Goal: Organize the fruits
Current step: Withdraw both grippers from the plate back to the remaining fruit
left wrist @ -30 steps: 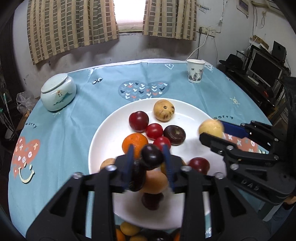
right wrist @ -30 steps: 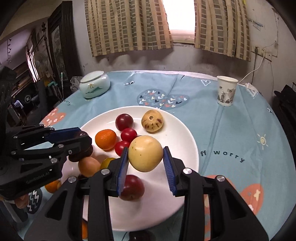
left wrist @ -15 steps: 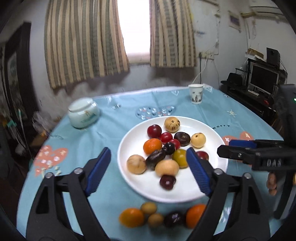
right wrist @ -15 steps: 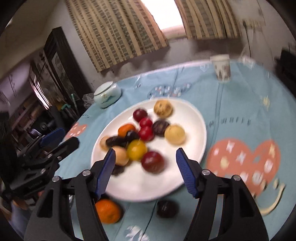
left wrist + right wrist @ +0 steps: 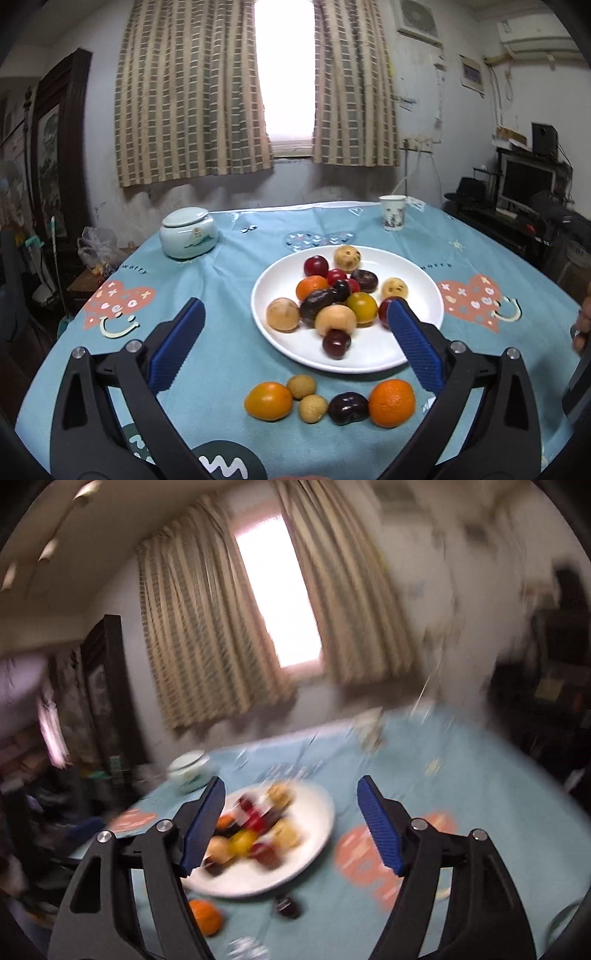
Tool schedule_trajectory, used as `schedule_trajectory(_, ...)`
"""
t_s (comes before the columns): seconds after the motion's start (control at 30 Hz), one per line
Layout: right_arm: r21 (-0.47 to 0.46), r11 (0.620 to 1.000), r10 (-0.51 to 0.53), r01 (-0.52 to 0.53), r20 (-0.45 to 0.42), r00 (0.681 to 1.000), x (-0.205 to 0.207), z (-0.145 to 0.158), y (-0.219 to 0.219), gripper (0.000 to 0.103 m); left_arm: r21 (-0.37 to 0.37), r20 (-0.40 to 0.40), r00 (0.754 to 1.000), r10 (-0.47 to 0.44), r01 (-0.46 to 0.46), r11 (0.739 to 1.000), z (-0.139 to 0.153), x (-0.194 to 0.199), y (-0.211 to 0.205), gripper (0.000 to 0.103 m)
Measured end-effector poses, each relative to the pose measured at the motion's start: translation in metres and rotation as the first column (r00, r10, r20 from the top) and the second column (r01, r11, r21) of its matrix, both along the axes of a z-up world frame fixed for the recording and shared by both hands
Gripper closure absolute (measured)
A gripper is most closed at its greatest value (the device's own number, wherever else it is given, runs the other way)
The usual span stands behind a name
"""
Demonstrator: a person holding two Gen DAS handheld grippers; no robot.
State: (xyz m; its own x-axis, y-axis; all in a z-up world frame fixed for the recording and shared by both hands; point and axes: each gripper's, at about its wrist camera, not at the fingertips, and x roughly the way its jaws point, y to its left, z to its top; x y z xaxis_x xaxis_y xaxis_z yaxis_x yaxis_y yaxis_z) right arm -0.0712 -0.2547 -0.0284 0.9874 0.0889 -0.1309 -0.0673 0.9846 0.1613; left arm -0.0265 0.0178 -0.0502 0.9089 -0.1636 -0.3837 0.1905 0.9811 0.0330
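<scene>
Both grippers hang over the table with nothing between their pads. The left gripper [image 5: 295, 332] has its jaws opening, spread wide; the right gripper [image 5: 290, 825] is opening too, less wide. Most fruit sits heaped on the white plate [image 5: 417, 354]; 5 pieces, including an orange [image 5: 392, 402], lie on the cloth just in front. The right view is smeared with blur.
</scene>
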Motion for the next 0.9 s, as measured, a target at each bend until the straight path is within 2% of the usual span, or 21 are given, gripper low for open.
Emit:
schedule_trajectory(0.03,-0.103,0.993,-0.056,0.066,0.096,0.994,-0.014,0.004,0.011,0.024,-0.007,-0.001,1.000,0.005,-0.005,1.000,0.000,0.000,0.002,0.002)
schedule_trajectory(0.07,-0.132,0.985,-0.088,0.110,0.163,0.983,-0.024,0.006,0.016,0.013,-0.015,-0.001,1.000,0.012,-0.012,1.000,0.000,0.000,0.004,0.002)
schedule_trajectory(0.1,-0.127,0.983,-0.099,0.129,0.220,0.971,-0.032,0.007,0.018,0.001,-0.018,0.002,1.000,0.016,-0.016,1.000,0.000,0.000,0.005,0.002)
schedule_trajectory(0.13,-0.102,0.990,-0.077,0.101,0.217,0.973,-0.034,0.010,0.018,0.001,-0.019,0.005,1.000,0.016,-0.016,1.000,0.000,0.000,0.005,0.002)
schedule_trajectory(0.23,-0.013,0.999,-0.043,0.046,0.168,0.985,-0.029,0.010,0.008,0.001,-0.011,0.018,1.000,0.024,-0.023,1.000,0.000,-0.002,0.004,0.002)
schedule_trajectory(0.37,0.089,0.994,0.065,-0.067,0.023,0.998,-0.007,0.002,-0.004,0.001,0.004,0.023,0.999,0.027,-0.027,1.000,-0.002,-0.001,0.003,0.002)
schedule_trajectory(0.43,0.108,0.990,0.090,-0.091,0.010,0.996,-0.005,-0.003,-0.004,0.001,0.006,0.019,0.999,0.027,-0.028,1.000,-0.003,-0.001,0.004,0.002)
schedule_trajectory(0.53,0.133,0.978,0.173,-0.159,-0.105,0.979,0.012,-0.013,0.003,0.001,-0.001,0.011,1.000,0.029,-0.029,1.000,-0.003,0.000,0.005,0.002)
schedule_trajectory(0.63,0.171,0.959,0.261,-0.224,-0.233,0.937,0.027,-0.030,0.016,0.001,-0.008,0.001,1.000,0.027,-0.027,1.000,-0.003,0.000,0.009,0.002)
schedule_trajectory(0.7,0.139,0.960,0.275,-0.243,-0.298,0.914,0.033,-0.037,0.027,0.001,-0.006,-0.005,1.000,0.023,-0.023,1.000,-0.003,0.001,0.012,0.002)
schedule_trajectory(0.73,0.102,0.964,0.267,-0.247,-0.332,0.905,0.035,-0.041,0.034,0.004,-0.001,-0.002,1.000,0.030,-0.030,1.000,-0.002,0.000,0.014,0.002)
schedule_trajectory(0.8,0.018,0.966,0.242,-0.257,-0.405,0.882,0.038,-0.051,0.045,0.016,0.017,-0.004,0.999,0.042,-0.042,0.999,-0.004,0.001,0.019,0.002)
schedule_trajectory(0.83,-0.036,0.967,0.211,-0.253,-0.447,0.869,0.041,-0.059,0.051,0.025,0.031,-0.012,0.999,0.041,-0.041,0.999,-0.005,0.002,0.021,0.002)
schedule_trajectory(0.87,-0.077,0.964,0.186,-0.253,-0.480,0.857,0.044,-0.066,0.056,0.040,0.047,-0.024,0.999,0.041,-0.040,0.998,-0.007,0.003,0.022,0.002)
schedule_trajectory(0.9,-0.131,0.957,0.152,-0.260,-0.536,0.830,0.049,-0.077,0.062,0.051,0.053,-0.045,0.998,0.039,-0.036,0.998,-0.009,0.005,0.023,0.002)
